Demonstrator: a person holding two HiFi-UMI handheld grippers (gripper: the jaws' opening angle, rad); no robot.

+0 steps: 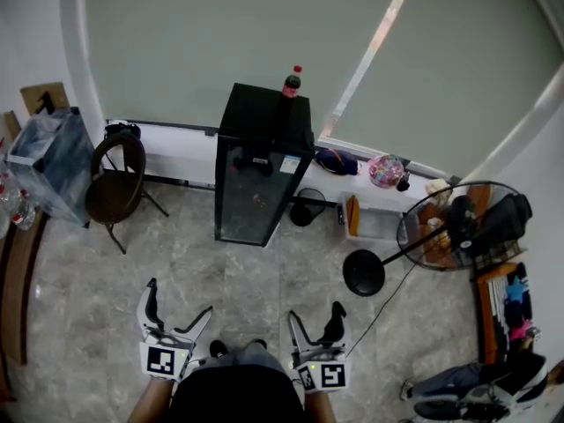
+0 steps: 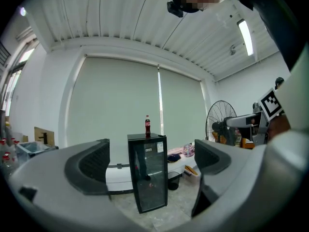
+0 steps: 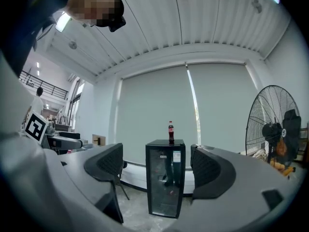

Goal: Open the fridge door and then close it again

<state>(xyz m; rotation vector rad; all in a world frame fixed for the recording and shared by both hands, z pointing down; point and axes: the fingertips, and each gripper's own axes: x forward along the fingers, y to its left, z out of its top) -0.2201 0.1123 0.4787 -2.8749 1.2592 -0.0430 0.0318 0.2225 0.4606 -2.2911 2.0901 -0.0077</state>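
Head view has the fridge (image 1: 263,170) in the upper middle of the frame against the window ledge, door shut, with a cola bottle (image 1: 292,81) standing on top. Both grippers are way down at the bottom edge, well apart from it. The left gripper (image 1: 181,298) and right gripper (image 1: 315,311) each have their jaws spread wide with nothing in them; in each gripper view the fridge just shows far off through the gap. So imo the job right now is closing the distance. I'd walk up square to the glass door and work out which edge swings free (can't tell hinge side or handle from here). Then catch that edge with one gripper and pull gently so the bottle doesn't tip. The fridge stands upright, long axis vertical, glass front facing the bottom of the frame, toward the person.
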